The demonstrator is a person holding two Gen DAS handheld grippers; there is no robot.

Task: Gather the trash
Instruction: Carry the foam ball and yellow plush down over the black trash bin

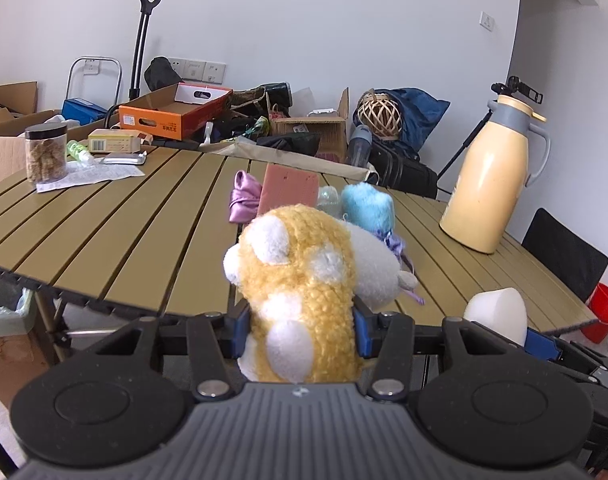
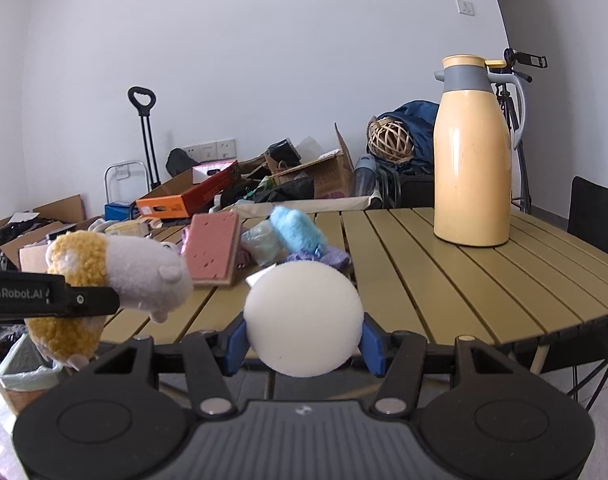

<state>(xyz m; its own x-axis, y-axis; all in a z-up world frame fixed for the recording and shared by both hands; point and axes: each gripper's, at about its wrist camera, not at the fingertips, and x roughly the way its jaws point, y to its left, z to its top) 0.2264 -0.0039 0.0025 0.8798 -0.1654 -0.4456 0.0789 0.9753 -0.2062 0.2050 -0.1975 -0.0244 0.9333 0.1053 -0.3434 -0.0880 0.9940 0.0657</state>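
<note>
Left tongs (image 1: pixel 301 326) clenched on a yellow-and-white plush toy (image 1: pixel 299 276), blue pads pressing both its sides; toy held in the air at the near edge of the slatted olive tabletop (image 1: pixel 143 216). Right tongs (image 2: pixel 304 338) clenched on a white foam ball (image 2: pixel 304 316), also off the surface at the near edge, just right of the toy. From the right wrist view the toy (image 2: pixel 119 268) shows at left with the left tongs' black arm across it.

Small pile mid-tabletop: pink sponge block (image 2: pixel 215 248) standing tilted, light blue fuzzy item (image 2: pixel 297 228), purple satin bow (image 1: pixel 243 196), crumpled clear plastic (image 2: pixel 261 242), purple yarn bits (image 2: pixel 332 258).

Cream thermos jug (image 2: pixel 474 160) upright on the right side, well apart from the pile. Jar with black lid (image 1: pixel 45 152) and papers (image 1: pixel 91 176) at the far left corner. Boxes and bags along the wall behind.
</note>
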